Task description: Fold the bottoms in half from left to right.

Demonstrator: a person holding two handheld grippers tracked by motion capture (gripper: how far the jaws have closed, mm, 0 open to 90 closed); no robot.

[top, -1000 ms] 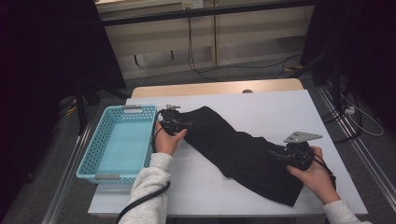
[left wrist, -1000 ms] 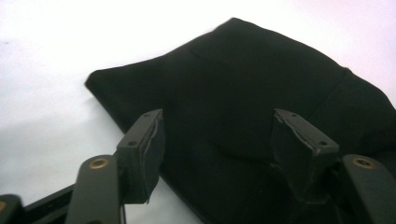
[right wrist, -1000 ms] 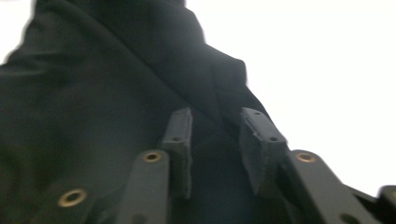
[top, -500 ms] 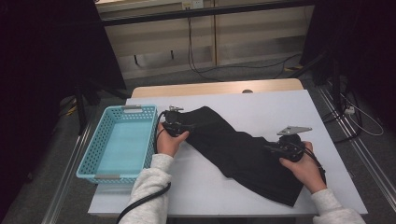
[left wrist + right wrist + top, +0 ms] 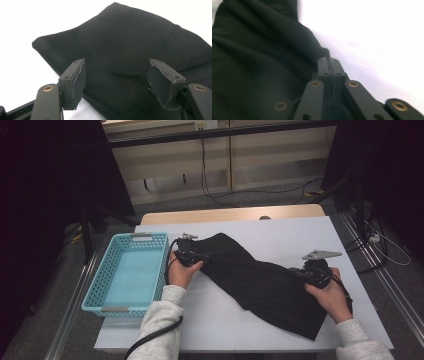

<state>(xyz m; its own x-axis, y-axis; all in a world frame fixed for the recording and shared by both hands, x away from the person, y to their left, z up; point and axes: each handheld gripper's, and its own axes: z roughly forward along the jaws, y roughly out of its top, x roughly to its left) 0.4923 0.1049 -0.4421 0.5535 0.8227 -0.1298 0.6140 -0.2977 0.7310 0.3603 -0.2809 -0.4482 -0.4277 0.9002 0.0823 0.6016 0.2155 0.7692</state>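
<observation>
My right tool (image 5: 329,65) has just been closing and now pinches the black cloth's (image 5: 260,280) edge beside it, my left tool (image 5: 116,82) gapes over the far end, so I should clamp there before lifting off the bench (image 5: 295,230)

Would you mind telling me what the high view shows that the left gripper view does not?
High view alone: the blue basket beside the cloth, both hands, and the right gripper at the cloth's right edge. Left gripper view alone: the left gripper up close, jaws wide apart over the cloth, pads off it. Both share the black cloth lying on the white table.
</observation>
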